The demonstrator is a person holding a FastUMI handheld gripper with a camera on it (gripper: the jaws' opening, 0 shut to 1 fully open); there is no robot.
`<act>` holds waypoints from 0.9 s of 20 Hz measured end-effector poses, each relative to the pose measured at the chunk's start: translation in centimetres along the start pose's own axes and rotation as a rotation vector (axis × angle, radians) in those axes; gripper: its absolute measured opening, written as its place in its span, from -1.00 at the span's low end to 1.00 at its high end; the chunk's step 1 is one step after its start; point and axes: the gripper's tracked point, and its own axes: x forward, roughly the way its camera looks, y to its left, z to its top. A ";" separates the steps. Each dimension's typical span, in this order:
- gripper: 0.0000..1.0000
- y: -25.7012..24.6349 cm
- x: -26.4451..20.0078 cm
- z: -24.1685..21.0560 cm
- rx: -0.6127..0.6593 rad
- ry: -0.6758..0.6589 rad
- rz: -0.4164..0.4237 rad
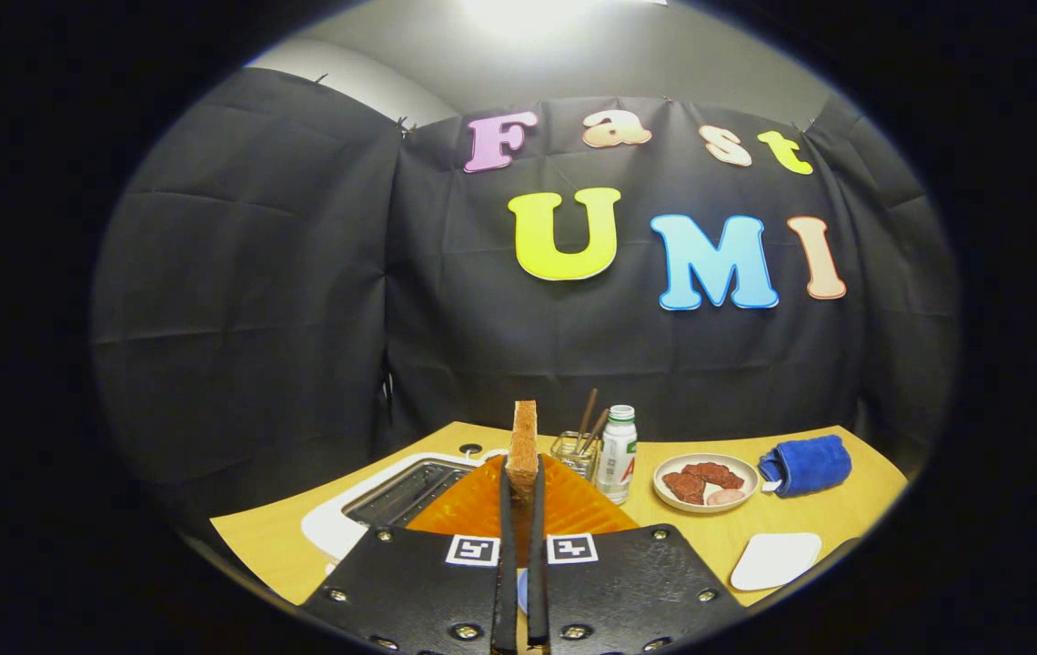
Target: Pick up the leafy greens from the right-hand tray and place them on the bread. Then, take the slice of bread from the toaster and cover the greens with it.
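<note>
In the gripper view the gripper [519, 482] has its jaws pinching the lower end of a slice of bread [524, 446], which stands upright, long axis vertical, edge-on to the camera, above the toaster [391, 496] near the surface's left edge. Toward the back edge, a glass jar [573, 452] holds sticks beside a bottle [618, 452]; further right, a plate [705, 482] carries pieces of meat, and a blue cloth [807, 464] lies near the right edge.

Single overhead light, blown-out glare at top centre on the grey wall. Falloff is steep: black cloth goes dim toward left and right, folds barely readable. Bench [755, 537] lower centre is evenly lit, warm tone, soft short shadows under the items. Strong fisheye bowing; bench edge curves, outer rim smears. Centre is sharp, near foreground at the bottom slightly soft.
</note>
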 end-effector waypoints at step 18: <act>-0.90 -7.8 -3.2 -8.8 -0.013 0.128 -0.080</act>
